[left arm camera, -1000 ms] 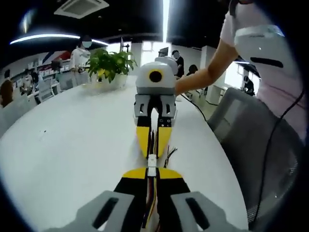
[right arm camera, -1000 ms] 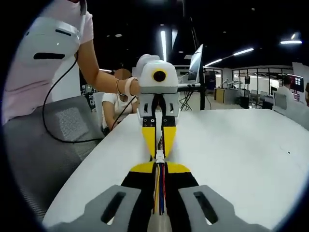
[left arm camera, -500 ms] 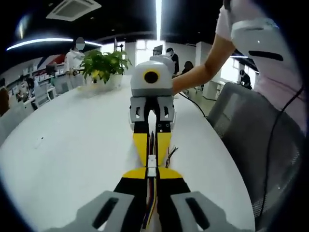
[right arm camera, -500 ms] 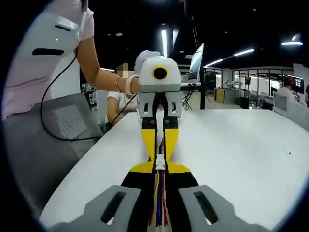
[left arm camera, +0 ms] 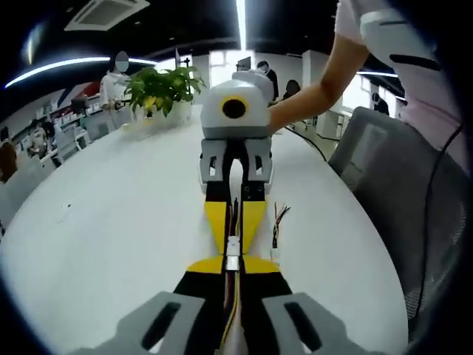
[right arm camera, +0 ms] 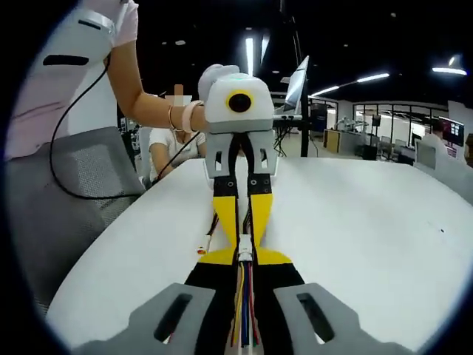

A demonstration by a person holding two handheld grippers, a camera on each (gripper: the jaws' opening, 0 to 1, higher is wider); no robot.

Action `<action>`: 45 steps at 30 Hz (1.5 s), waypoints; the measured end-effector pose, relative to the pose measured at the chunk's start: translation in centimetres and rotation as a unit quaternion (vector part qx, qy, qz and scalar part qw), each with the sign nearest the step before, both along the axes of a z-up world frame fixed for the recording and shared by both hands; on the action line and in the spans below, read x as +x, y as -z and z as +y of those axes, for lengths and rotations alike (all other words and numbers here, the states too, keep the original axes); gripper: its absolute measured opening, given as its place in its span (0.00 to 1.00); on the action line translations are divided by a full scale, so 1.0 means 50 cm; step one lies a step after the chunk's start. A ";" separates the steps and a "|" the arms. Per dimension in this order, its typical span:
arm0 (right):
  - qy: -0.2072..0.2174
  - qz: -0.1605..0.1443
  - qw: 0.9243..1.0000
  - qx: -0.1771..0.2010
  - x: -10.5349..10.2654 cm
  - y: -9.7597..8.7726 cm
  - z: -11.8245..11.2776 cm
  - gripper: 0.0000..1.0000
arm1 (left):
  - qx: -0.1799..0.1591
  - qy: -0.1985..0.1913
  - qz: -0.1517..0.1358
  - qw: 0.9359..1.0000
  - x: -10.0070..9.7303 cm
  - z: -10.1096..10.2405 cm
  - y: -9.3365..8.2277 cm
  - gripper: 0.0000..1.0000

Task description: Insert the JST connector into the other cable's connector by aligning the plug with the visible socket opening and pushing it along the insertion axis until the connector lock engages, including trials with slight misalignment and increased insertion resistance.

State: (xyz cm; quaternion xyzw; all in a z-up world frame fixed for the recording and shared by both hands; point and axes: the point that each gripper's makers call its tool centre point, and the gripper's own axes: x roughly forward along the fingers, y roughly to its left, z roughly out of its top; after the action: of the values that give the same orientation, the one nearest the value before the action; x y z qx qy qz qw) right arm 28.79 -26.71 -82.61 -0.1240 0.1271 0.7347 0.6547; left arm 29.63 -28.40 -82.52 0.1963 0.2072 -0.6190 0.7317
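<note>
inspector: you held the two grippers tip to tip above the white table (left arm camera: 111, 222). in the left gripper view, your left gripper (left arm camera: 232, 268) had its yellow-tipped jaws pressed together on the cable (left arm camera: 230, 310), and the white connector (left arm camera: 233, 248) stood just past the tips.

operator: and the other hand?

inspector: your right gripper (right arm camera: 244, 260) was likewise pinching its own wire bundle (right arm camera: 244, 310), red, blue and yellow strands running back between the jaws. the white jst plug (right arm camera: 244, 246) sat at the meeting point, touching the housing held by the opposing gripper.

operator: which step was that, in your view?

inspector: i judged it the insertion push. the two housings looked lined up on one axis and in contact. whether the lock had caught i could not tell; the joint was too small to read.

operator: what did the next move require?

inspector: a straight, steady press along that axis, with no twist, then a light pull to prove the latch.

operator: anything else noted?

inspector: a spare cable (left arm camera: 276, 231) with loose wire ends lay on the table just beside the joined tips. a potted plant (left arm camera: 161, 87) stood well apart.
</note>
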 end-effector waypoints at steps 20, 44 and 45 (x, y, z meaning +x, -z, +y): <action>0.043 0.020 0.999 -0.012 0.020 0.038 0.001 0.14 | 0.052 0.005 -0.014 0.999 0.009 0.004 0.038 0.02; 0.074 -0.002 0.997 0.010 -0.010 -0.036 -0.017 0.18 | 0.042 -0.062 -0.042 0.996 -0.033 0.049 -0.028 0.16; 0.074 -0.003 0.997 0.010 -0.015 -0.039 -0.017 0.18 | 0.041 -0.063 -0.043 0.996 -0.036 0.050 -0.030 0.16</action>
State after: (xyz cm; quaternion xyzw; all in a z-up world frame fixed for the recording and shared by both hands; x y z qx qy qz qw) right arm 28.04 -27.56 -80.65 -0.1101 0.1263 0.6853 0.7087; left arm 27.83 -25.88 -81.03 0.2394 0.2129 -0.5535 0.7688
